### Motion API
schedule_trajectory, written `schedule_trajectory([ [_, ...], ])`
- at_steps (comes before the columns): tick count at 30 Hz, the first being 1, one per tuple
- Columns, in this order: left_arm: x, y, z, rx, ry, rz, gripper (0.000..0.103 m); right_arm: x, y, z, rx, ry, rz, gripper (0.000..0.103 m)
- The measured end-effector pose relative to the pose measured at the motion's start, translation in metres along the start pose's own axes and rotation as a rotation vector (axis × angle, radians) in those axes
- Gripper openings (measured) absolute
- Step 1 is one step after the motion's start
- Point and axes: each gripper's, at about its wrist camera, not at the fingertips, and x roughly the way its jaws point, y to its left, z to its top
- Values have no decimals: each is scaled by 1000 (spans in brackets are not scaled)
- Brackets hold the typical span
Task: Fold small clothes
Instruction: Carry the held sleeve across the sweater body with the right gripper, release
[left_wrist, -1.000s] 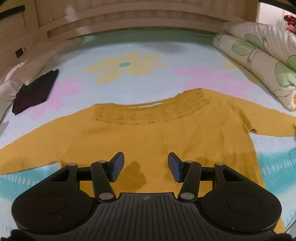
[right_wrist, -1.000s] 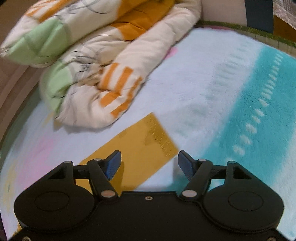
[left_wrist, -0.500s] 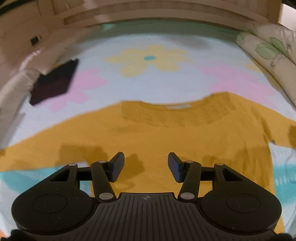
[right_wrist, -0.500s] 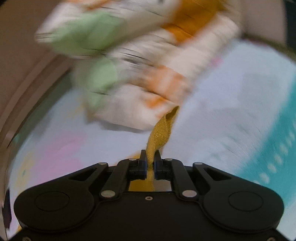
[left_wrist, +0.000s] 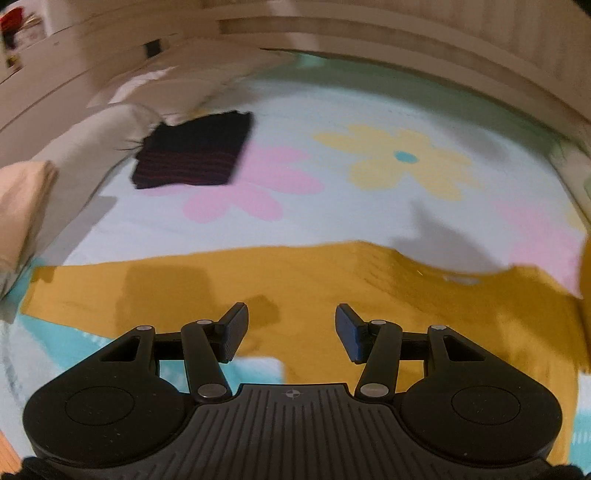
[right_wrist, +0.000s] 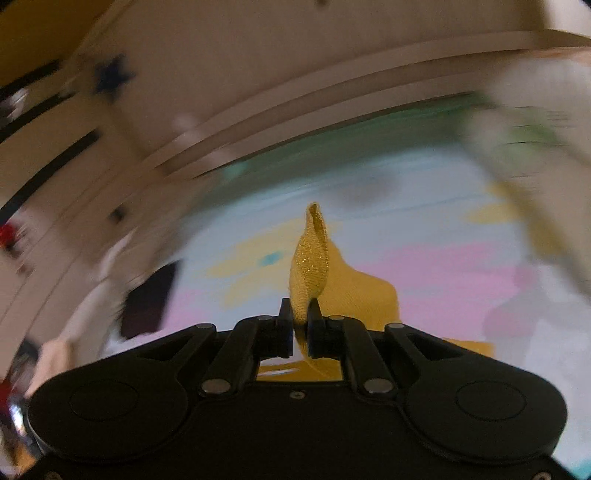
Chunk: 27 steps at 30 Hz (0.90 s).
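Right gripper (right_wrist: 300, 328) clamped on raised sleeve (right_wrist: 312, 258), body of sweater (left_wrist: 332, 291) spread crosswise on bed (left_wrist: 369, 206) below half-open, empty left gripper (left_wrist: 291, 332), nearer the other sleeve.

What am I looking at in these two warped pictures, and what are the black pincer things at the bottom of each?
Each picture comes from a wide-angle camera on a handheld two-finger gripper; a person holds one in each hand. The left gripper is open, empty, above a mustard-yellow sweater spread on a flower-print blanket. The right gripper is shut on the sweater's sleeve, lifting it; that view is motion-blurred. A folded dark garment lies further back on the blanket.
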Motion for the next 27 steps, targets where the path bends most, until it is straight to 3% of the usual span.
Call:
schedule_trajectory([
  [3, 4, 19, 7, -38, -14, 30, 51, 46, 62, -16, -64, 63, 96, 15],
  [7, 13, 38, 11, -74, 7, 57, 51, 112, 114, -52, -96, 173, 180, 15],
  [12, 24, 54, 13, -122, 55, 25, 51, 183, 156, -118, -146, 317, 182, 16],
  [16, 27, 59, 11, -149, 71, -11, 51, 207, 154, -152, -145, 389, 157, 27],
  [20, 32, 53, 9, -128, 74, -42, 51, 183, 129, -148, -95, 350, 187, 34],
  [23, 41, 43, 5, -126, 112, -87, 51, 150, 101, -128, -39, 255, 176, 49],
  [27, 56, 25, -7, -88, 175, -124, 51, 112, 56, -118, 9, 157, 53, 52],
])
